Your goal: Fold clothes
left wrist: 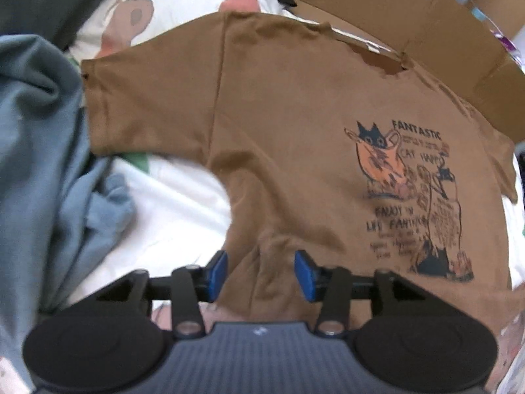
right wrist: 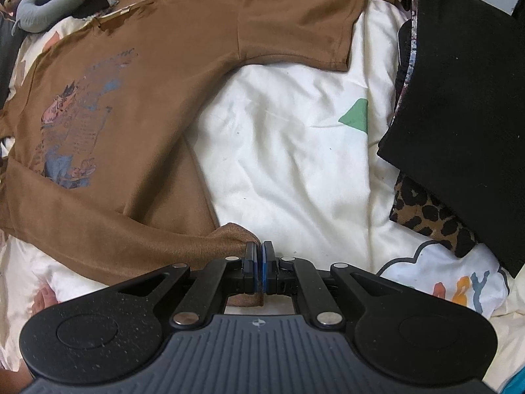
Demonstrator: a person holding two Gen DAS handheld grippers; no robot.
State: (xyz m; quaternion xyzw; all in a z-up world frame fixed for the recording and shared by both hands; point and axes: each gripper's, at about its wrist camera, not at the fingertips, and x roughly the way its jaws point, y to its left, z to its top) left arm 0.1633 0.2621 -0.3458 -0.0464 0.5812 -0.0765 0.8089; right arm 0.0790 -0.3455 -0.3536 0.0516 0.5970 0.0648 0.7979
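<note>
A brown T-shirt [left wrist: 295, 115] with a cat print lies spread face up on a white printed sheet [left wrist: 170, 203]. My left gripper [left wrist: 261, 267] stands open over the shirt's bottom hem. A loose ridge of brown cloth lies between its blue pads [left wrist: 218, 267], which do not press on it. In the right wrist view the same T-shirt [right wrist: 131, 98] stretches away to the upper left. My right gripper [right wrist: 260, 256] is shut on the hem corner of the shirt, and the cloth is pulled up into its pads.
A blue-grey garment [left wrist: 42, 151] is bunched at the left. Flattened cardboard [left wrist: 410, 16] lies beyond the collar. A black garment [right wrist: 459, 115] over leopard-print fabric [right wrist: 426, 213] is stacked at the right. A grey neck pillow [right wrist: 49, 0] lies far left.
</note>
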